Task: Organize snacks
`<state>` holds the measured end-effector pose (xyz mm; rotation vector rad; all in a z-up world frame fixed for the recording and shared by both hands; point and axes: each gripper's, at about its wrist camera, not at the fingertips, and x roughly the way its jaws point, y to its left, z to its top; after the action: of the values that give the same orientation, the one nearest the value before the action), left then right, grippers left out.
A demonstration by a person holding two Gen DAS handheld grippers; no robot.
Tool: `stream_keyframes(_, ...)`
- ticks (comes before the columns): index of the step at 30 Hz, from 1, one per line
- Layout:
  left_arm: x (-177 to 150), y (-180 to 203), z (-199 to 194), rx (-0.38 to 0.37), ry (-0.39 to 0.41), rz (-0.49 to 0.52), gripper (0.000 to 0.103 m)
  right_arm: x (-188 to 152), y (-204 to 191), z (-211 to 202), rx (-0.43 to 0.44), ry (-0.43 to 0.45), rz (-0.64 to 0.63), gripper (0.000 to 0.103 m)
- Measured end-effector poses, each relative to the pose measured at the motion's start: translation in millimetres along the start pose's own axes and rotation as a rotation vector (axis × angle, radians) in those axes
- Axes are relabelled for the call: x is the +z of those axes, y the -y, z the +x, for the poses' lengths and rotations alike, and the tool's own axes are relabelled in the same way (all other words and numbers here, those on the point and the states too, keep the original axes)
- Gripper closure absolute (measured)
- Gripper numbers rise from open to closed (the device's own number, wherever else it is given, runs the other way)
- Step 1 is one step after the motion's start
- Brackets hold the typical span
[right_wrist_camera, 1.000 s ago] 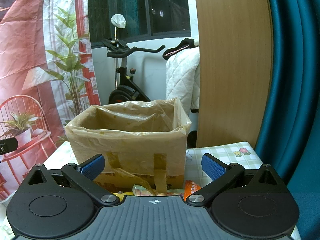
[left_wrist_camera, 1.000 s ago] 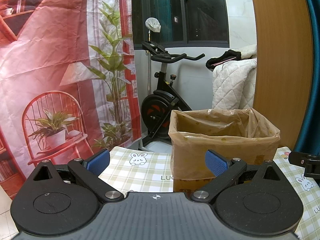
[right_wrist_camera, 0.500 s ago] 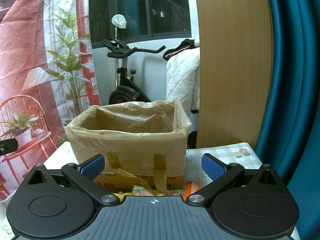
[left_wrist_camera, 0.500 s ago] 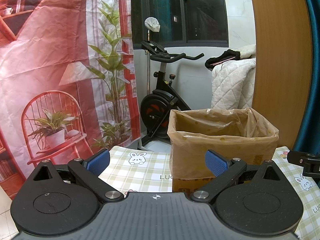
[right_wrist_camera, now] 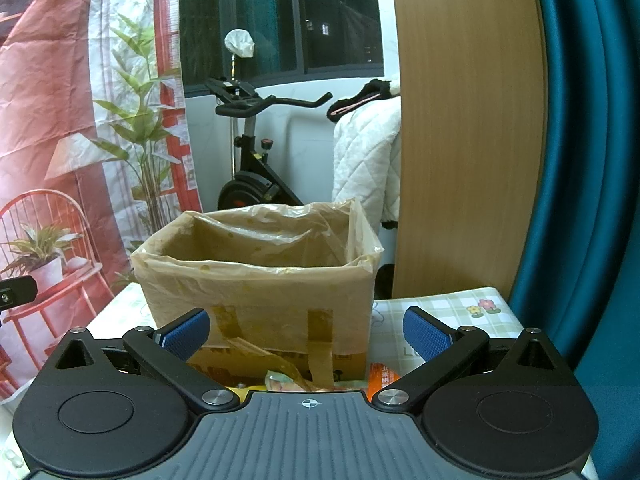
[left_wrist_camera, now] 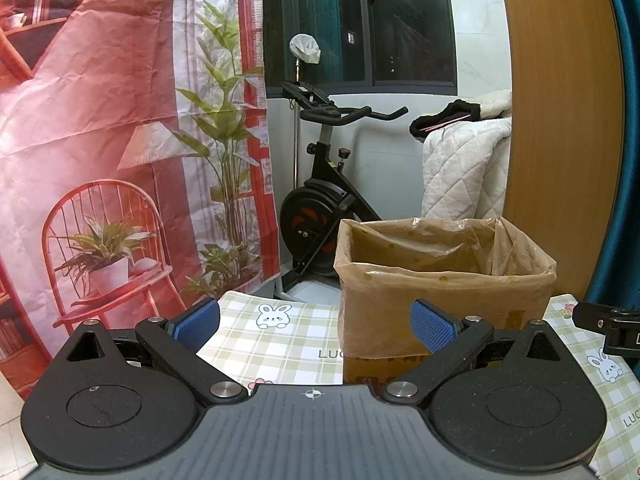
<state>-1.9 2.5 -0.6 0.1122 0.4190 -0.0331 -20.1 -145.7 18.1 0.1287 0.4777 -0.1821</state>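
Note:
A cardboard box lined with a tan plastic bag [left_wrist_camera: 442,280] stands on a checked tablecloth [left_wrist_camera: 272,340]; it also shows in the right wrist view [right_wrist_camera: 260,280]. My left gripper [left_wrist_camera: 316,324] is open and empty, left of and short of the box. My right gripper [right_wrist_camera: 306,330] is open and empty, in front of the box. Snack packets [right_wrist_camera: 380,376] lie on the table just below the right gripper, mostly hidden by its body. The inside bottom of the box is hidden.
An exercise bike [left_wrist_camera: 320,208] stands behind the table. A red printed curtain [left_wrist_camera: 100,160] hangs at the left. A wooden panel [right_wrist_camera: 468,140] and a teal curtain [right_wrist_camera: 584,160] are at the right. A white quilt [left_wrist_camera: 464,172] hangs behind the box.
Both views have shifted very slightly; the box sits a touch lower in the left wrist view. Both grippers stay open.

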Motion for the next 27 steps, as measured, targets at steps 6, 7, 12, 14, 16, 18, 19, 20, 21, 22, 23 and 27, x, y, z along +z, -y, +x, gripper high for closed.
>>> stream_keyframes(6, -0.1, 0.0, 0.1, 0.001, 0.001, 0.0, 0.001, 0.7, 0.9, -1.6, 0.0, 0.0, 0.0, 0.0)
stream_keyframes(7, 0.0, -0.1, 0.1, 0.0, 0.001, 0.0, 0.001, 0.6, 0.8, -1.5, 0.0, 0.0, -0.001, 0.0)
stream_keyframes(12, -0.2, -0.1, -0.5, 0.002, 0.0, -0.001, 0.001, 0.6, 0.0, -1.6, 0.001, 0.0, -0.001, 0.0)
stream_keyframes(14, 0.2, -0.8, 0.0, 0.001, 0.0, -0.001, 0.001, 0.5, 0.5, -1.7, 0.0, 0.001, -0.001, 0.0)
stream_keyframes(16, 0.1, -0.9, 0.0, 0.002, 0.0, -0.002, 0.001, 0.4, 0.2, -1.8, 0.0, 0.0, -0.001, 0.0)
stream_keyframes(18, -0.1, -1.3, 0.0, -0.001, -0.001, -0.005, 0.001, 0.4, 0.4, -1.9, 0.0, -0.001, -0.001, 0.0)
stream_keyframes(19, -0.4, -1.7, 0.0, -0.001, -0.001, -0.007, 0.001, 0.4, 1.0, -1.9, 0.0, -0.001, -0.002, 0.0)
stream_keyframes(20, -0.6, -1.8, 0.2, 0.0, -0.002, -0.008, 0.001, 0.1, -0.7, -2.4, 0.0, -0.001, -0.002, 0.0)
stream_keyframes(21, -0.8, -1.8, 0.8, 0.0, -0.004, -0.009, 0.001, 0.1, -0.4, -2.2, 0.0, -0.001, -0.002, 0.0)
stream_keyframes(22, -1.1, -2.7, 1.3, -0.002, -0.006, -0.012, 0.001, -0.1, -1.9, -2.5, -0.001, -0.001, -0.002, 0.0)
stream_keyframes(23, -1.4, -3.7, 2.0, -0.006, -0.008, -0.018, 0.001, 0.0, -1.4, -2.4, 0.0, -0.002, -0.001, 0.0)
stream_keyframes(27, -4.1, -8.9, 5.2, -0.024, -0.016, -0.066, 0.001, -0.4, -1.2, -2.0, -0.001, 0.0, -0.001, 0.0)
